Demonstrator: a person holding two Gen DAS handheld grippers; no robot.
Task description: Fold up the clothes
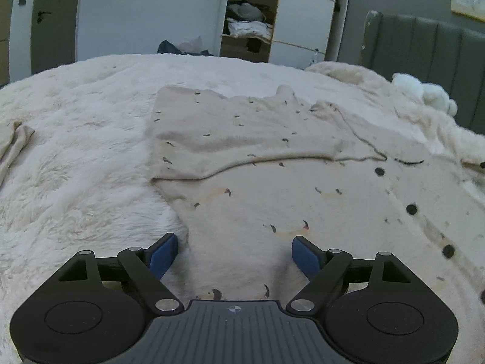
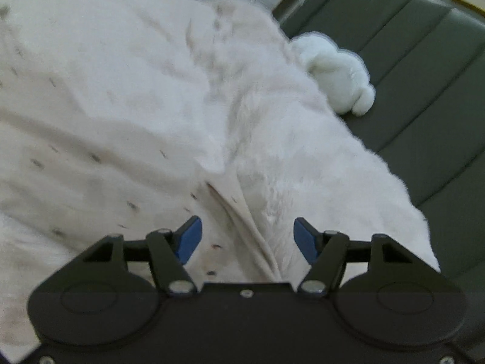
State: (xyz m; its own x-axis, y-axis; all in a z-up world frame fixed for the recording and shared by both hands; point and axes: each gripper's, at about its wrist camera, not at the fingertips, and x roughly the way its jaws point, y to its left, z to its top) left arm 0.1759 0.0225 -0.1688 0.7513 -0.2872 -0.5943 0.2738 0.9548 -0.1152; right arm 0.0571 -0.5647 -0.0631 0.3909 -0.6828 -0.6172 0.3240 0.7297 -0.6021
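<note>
The left gripper (image 1: 235, 251) stands wide open just above the near part of the shirt (image 1: 257, 157), with cloth below the gap and nothing pinched between the blue pads. The right gripper (image 2: 245, 236) is about half open over a raised fold of the same shirt (image 2: 100, 127); the fold runs between the jaws, but the pads do not press on it. The right view is blurred, so finer detail there cannot be read.

Location: the shirt lies spread on a white furry blanket (image 1: 75, 151) that covers the bed.

Progress, judged from the present layout:
- Done: one part, probably a sleeve or side panel, is turned over onto the body, leaving a clean edge across the middle.
- Left: the near side, the button placket side and the final fold into a compact shape. The task appears to be at an early to middle stage.

Count:
- Shirts being folded: one, cream with small dark marks.
- Dark buttons (image 1: 411, 209) visible: three, in a row along the placket.
- Other cloth: one beige piece (image 1: 13, 145) at the left edge, well apart from the shirt.
- Soft toys: one white toy (image 2: 336, 72) by the grey headboard (image 1: 424, 45).
- Grippers: two.
</note>
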